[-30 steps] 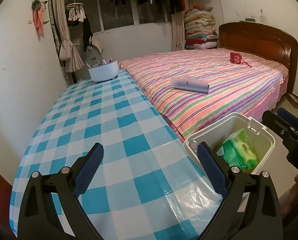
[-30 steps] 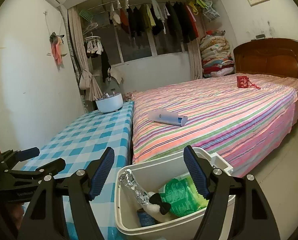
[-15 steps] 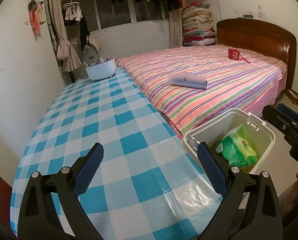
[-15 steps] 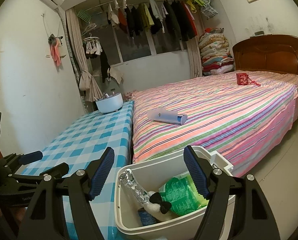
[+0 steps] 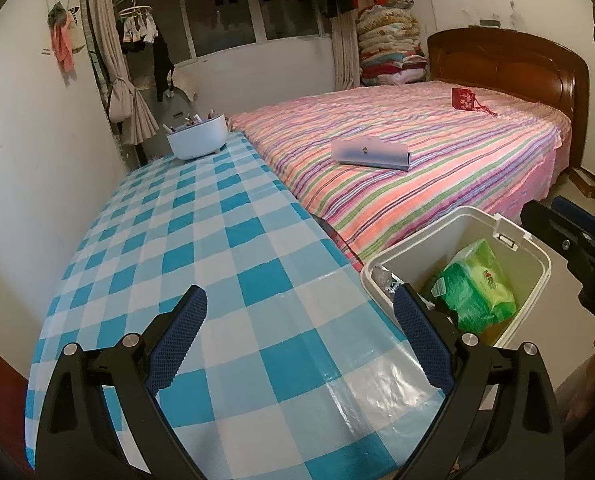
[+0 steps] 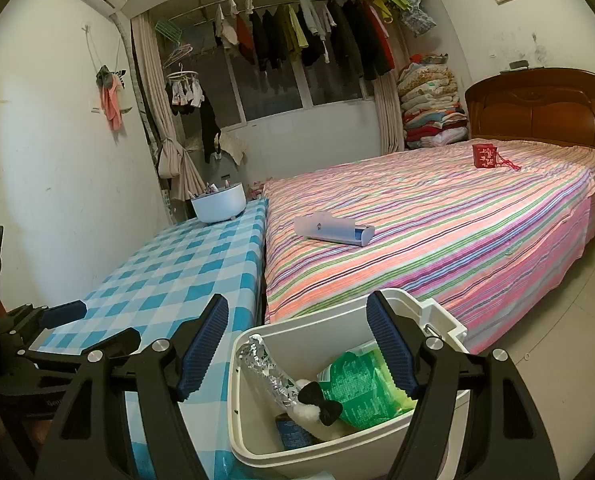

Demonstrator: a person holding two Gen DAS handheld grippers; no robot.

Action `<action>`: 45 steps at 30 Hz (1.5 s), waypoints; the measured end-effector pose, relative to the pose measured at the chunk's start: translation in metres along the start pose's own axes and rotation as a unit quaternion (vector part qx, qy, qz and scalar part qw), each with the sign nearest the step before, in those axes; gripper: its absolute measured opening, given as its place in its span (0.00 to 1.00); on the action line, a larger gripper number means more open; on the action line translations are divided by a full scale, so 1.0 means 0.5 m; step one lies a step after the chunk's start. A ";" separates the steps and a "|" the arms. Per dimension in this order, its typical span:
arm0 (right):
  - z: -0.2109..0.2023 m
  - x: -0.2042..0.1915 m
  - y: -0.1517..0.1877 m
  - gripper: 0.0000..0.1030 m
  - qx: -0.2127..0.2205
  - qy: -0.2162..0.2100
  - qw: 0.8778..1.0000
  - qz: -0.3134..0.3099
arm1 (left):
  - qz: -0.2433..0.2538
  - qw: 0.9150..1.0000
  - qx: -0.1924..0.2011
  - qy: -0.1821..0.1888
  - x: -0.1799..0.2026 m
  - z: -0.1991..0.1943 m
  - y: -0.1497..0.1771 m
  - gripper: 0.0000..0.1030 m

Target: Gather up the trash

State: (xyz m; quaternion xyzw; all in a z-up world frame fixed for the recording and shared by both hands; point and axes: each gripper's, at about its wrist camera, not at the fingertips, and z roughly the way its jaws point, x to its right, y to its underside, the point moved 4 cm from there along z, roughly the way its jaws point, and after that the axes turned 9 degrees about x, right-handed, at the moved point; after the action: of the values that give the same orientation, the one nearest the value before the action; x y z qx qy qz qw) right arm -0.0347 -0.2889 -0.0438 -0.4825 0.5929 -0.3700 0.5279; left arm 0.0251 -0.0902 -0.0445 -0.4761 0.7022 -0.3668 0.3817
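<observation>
While both hand-held grippers point(image 5: 299, 332) point(image 6: 297, 344) gape empty, one bin point(image 6: 437, 312) holds one green packet point(image 6: 357, 392).

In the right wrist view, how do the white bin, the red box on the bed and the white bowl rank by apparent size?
1. White bin, though it is nearest.
2. White bowl.
3. Red box, farthest away.

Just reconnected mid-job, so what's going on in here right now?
A person holds both grippers open and empty. The left gripper hovers over the checked table; the right gripper hangs above the white bin beside it. The bin already holds a green packet, crumpled foil and a small plush toy. The near part of the table looks cleared.
</observation>
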 end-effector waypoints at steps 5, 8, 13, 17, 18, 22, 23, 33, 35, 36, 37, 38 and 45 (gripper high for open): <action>0.000 0.000 0.000 0.68 0.000 0.000 1.000 0.001 | 0.002 1.000 -0.005 0.003 0.003 0.003 0.004 0.90; 0.000 -0.001 0.002 0.68 -0.001 0.000 1.000 0.000 | 0.002 1.000 -0.004 0.002 0.003 0.002 0.003 0.90; 0.000 -0.002 0.007 0.68 -0.003 0.000 1.000 0.000 | 0.004 1.000 -0.004 0.005 0.006 0.002 0.002 0.90; 0.000 -0.001 0.009 0.68 -0.003 0.000 1.000 0.001 | 0.005 1.000 -0.005 0.007 0.008 0.004 0.003 0.90; -0.001 -0.001 0.010 0.68 -0.003 0.000 1.000 0.001 | 0.006 1.000 -0.005 0.006 0.009 0.004 0.004 0.90; -0.001 -0.001 0.011 0.68 -0.004 -0.001 1.000 0.001 | 0.010 1.000 -0.009 0.007 0.012 0.010 0.009 0.90; 0.000 -0.001 0.009 0.68 -0.004 0.000 1.000 0.001 | 0.010 1.000 -0.010 0.008 0.012 0.011 0.011 0.90; 0.000 -0.002 0.008 0.68 -0.004 0.000 1.000 0.001 | 0.014 1.000 -0.010 0.006 0.010 0.010 0.011 0.90; -0.001 -0.002 0.009 0.68 -0.004 0.000 1.000 0.001 | 0.014 1.000 -0.011 0.006 0.011 0.009 0.011 0.90; -0.001 -0.002 0.009 0.68 -0.005 0.000 1.000 0.002 | 0.015 1.000 -0.010 0.005 0.011 0.008 0.012 0.90; -0.001 -0.002 0.008 0.68 -0.004 0.000 1.000 0.001 | 0.015 1.000 -0.010 0.006 0.011 0.008 0.012 0.90; -0.001 -0.002 0.007 0.68 -0.004 0.000 1.000 0.001 | 0.016 1.000 -0.010 0.008 0.012 0.008 0.012 0.90; -0.001 -0.002 0.007 0.68 -0.004 0.000 1.000 0.001 | 0.019 1.000 -0.010 0.009 0.013 0.005 0.012 0.90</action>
State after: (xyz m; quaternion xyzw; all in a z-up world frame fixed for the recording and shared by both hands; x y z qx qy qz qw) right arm -0.0358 -0.2872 -0.0466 -0.4840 0.5951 -0.3669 0.5263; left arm 0.0234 -0.0953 -0.0520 -0.4631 0.7182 -0.3570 0.3772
